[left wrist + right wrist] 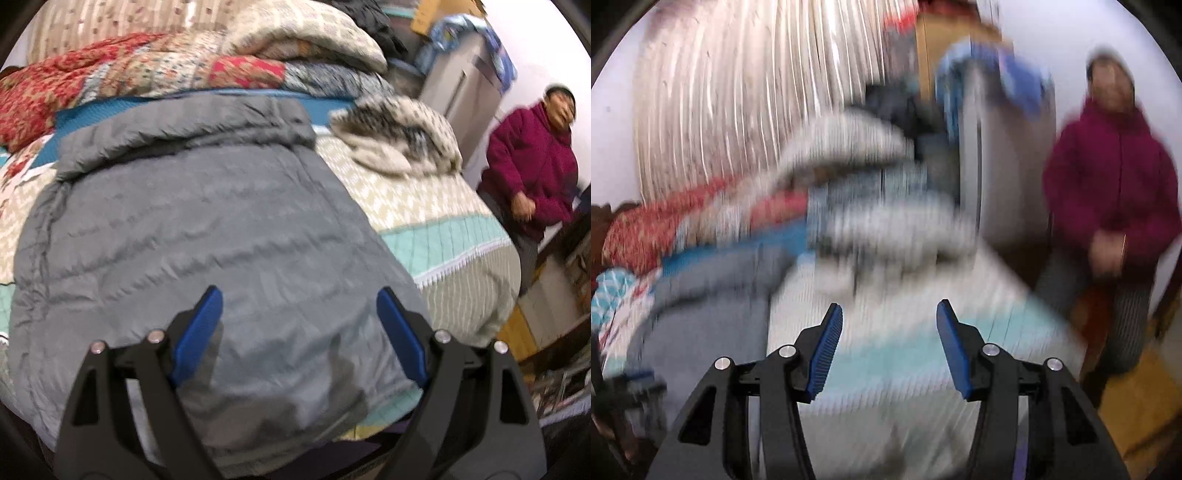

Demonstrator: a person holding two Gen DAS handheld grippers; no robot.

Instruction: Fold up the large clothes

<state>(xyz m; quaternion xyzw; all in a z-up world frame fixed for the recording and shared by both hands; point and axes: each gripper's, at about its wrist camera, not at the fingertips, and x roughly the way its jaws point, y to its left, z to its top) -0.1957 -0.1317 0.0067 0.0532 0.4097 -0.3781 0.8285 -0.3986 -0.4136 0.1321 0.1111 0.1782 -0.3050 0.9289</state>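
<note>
I am seeing the bed (436,236) filling most of the left wrist view, its cover patterned in beige and teal. A grey quilted jacket (207,236) is lying spread across the bed, taking up the middle of that view, its upper edge rolled into a thick fold toward the far side. In the right wrist view, which is badly blurred, the jacket is showing only as a grey mass at lower left. Folded quilts (155,70) in red and cream prints are piling up behind the jacket. A person in a magenta coat (532,166) is standing beside the bed at the right. A cream and dark patterned garment (402,136) is sitting bunched on the bed just right of the jacket's fold.

My left claw (299,317) is hovering over the jacket's near part, its blue pads spread wide, gripping nothing. My right claw (889,332) is hanging over the bed cover, likewise parted and empty.
</note>
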